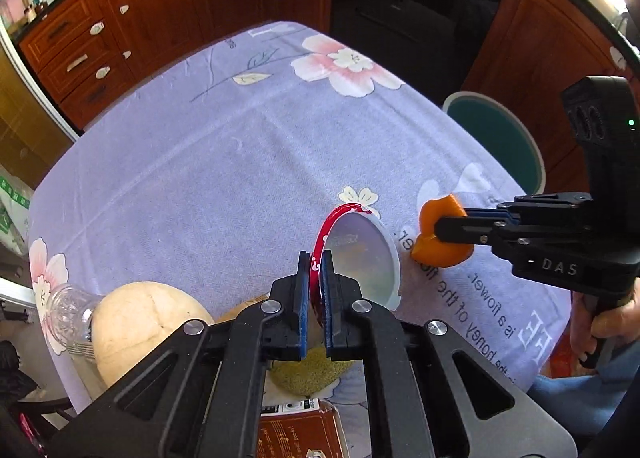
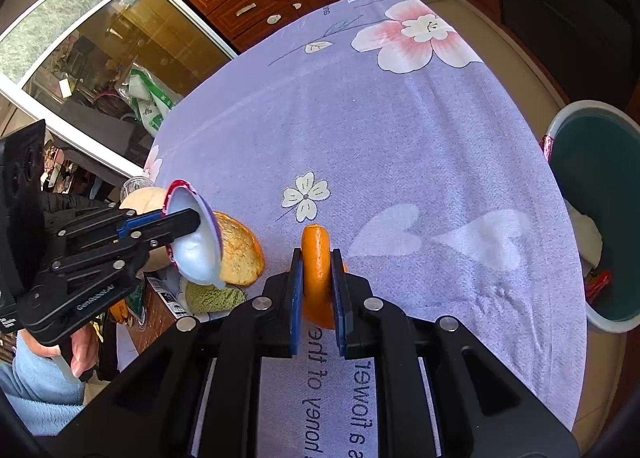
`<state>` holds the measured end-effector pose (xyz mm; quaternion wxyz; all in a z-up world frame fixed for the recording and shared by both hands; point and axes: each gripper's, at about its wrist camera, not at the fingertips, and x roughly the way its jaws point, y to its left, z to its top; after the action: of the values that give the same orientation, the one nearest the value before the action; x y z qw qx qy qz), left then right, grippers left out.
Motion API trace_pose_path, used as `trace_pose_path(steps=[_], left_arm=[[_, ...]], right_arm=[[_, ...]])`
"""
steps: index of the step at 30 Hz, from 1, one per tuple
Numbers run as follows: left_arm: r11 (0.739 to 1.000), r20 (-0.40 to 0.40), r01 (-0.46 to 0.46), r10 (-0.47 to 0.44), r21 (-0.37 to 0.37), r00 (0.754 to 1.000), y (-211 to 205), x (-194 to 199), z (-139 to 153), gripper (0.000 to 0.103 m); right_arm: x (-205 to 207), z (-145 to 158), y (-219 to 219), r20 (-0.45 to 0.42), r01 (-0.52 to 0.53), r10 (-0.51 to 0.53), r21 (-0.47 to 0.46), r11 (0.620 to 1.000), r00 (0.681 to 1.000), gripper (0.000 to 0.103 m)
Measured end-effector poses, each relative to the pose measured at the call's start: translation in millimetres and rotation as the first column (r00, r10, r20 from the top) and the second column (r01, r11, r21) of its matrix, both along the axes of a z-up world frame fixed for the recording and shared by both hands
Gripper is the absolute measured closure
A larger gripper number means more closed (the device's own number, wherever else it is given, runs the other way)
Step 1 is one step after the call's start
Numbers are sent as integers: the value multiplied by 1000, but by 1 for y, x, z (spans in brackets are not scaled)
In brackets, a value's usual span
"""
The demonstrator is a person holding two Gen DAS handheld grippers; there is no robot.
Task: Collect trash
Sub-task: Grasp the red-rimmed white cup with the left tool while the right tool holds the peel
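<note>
While both tools are loaded, the left gripper [image 1: 316, 270] stands clamped on the rim of a red-and-white plastic cup [image 1: 360, 258], holding it tilted above the lilac floral tablecloth [image 1: 208, 162]; the right gripper [image 2: 316, 278] is closed on a curl of orange peel [image 2: 316, 258], lifted over the cloth's printed lettering. From the left wrist view, the peel hangs just beside the cup's open mouth. Behind the cup, near the person's edge of the table, wait more scraps: a pale melon rind [image 1: 148, 322], a greenish rind piece [image 2: 212, 296], a clear bottle [image 1: 70, 314] and a brown printed carton [image 1: 296, 434]. A teal bin [image 2: 596, 214] with a white rim stands off the table's right side, well apart from both loads, some wrappers already inside. Judging by this, the carrying step is under way: next, each load must swing right, clear the table edge, and be released only once squarely over the bin's opening.
</note>
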<state>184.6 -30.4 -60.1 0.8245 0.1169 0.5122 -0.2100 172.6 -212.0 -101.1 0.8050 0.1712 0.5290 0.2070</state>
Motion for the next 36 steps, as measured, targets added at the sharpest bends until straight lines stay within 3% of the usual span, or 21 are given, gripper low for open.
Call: trace_pose_path(steps=[7,11,16,24,27,31,35,36], left_arm=[[999,-54,30,-31,-11,998,29,-32,0,97],[996,-125,13,-24,-88,992,45,-43,-14,97],[989,-158,11,-34,-144,987,61,-68,-19,96],[985,-194,53,-84,-161,977,45,-101,-35,95],[988,-135,74,-93,-136,986,27,-105,-34,96],[981,-74,78,-93,-176,993,9,-88,-15,96],[985,-56,76,-85,-155,995,8,-82,-5,96],[981,-66,66,-79,-183,995,13,-82,-2,96]], right_arm=[[7,25,30,54,-65,64,20,998,997,91],[10,29,48,57,-98,96,17,995,994,91],[-4,26,65,31,-156,156,5,988,987,91],[-41,22,70,13,-171,172,-73,983,985,90],[-48,17,57,-5,-136,136,-84,987,991,90],[-55,17,39,-2,-71,72,-86,994,997,90],[-64,21,22,5,-44,44,-71,996,999,90],[-66,21,20,4,-46,46,-65,997,999,90]])
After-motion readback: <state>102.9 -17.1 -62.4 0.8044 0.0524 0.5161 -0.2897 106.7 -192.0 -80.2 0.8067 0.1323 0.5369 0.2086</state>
